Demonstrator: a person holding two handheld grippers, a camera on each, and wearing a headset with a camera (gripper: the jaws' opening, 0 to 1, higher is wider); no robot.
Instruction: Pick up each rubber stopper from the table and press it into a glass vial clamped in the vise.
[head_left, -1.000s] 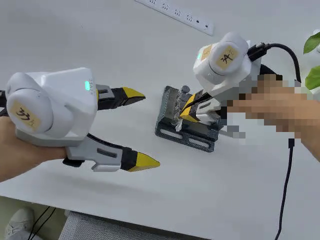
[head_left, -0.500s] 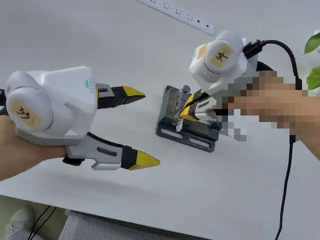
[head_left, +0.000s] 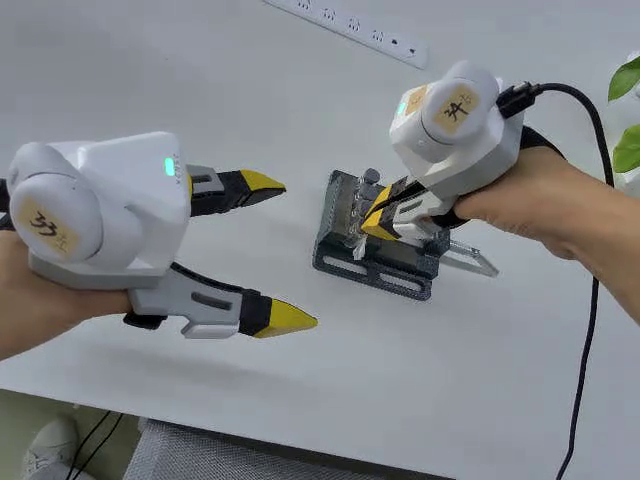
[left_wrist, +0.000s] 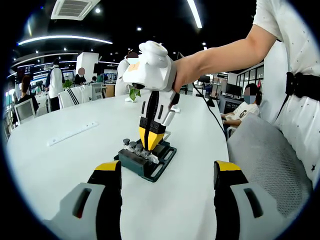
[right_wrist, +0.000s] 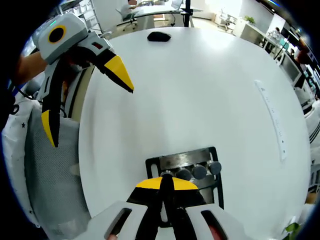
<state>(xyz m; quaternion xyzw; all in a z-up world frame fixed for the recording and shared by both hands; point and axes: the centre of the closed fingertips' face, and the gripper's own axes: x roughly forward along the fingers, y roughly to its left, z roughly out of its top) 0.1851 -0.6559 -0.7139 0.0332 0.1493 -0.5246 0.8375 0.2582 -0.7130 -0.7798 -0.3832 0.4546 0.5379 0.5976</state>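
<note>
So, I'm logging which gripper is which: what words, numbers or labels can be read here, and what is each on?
Left sticker, yellow, on the left gripper: handwritten, seems to start "33"; the rest is unclear.
Right sticker, yellow, on the right gripper: handwritten marks, not readable.
Small label beside it: too blurred to read.
Power strip: no readable print.

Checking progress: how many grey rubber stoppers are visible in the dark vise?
3 grey rubber stoppers in a row in the dark vise: one at the row's end, one beside it, one nearest the right gripper. More may be hidden under that gripper.
</note>
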